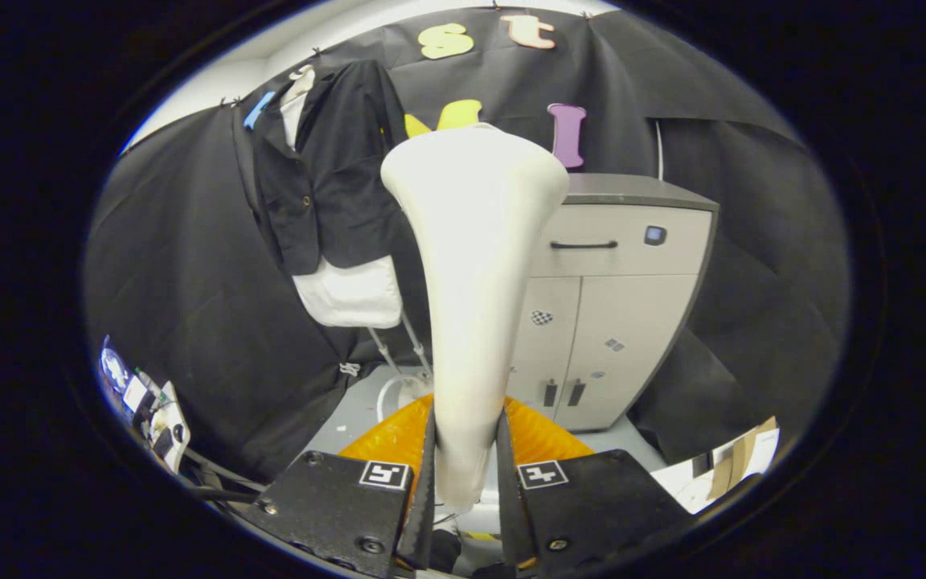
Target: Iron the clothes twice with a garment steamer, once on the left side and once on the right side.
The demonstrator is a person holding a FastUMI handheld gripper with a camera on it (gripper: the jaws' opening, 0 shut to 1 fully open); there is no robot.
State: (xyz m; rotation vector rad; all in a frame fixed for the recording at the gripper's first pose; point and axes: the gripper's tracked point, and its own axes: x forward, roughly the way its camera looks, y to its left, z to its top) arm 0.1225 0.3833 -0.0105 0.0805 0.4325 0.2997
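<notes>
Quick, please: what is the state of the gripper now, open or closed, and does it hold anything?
Gripper: closed, both fingers pressing on the handle of the cream-white, flared plastic garment steamer head, held upright.

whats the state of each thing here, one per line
gripper: shut on the steamer handle
garment steamer: held upright between the fingers, head up, apart from the clothes
black jacket: hanging, front open
white garment: hanging beneath the jacket
cabinet: drawer and doors closed
</notes>
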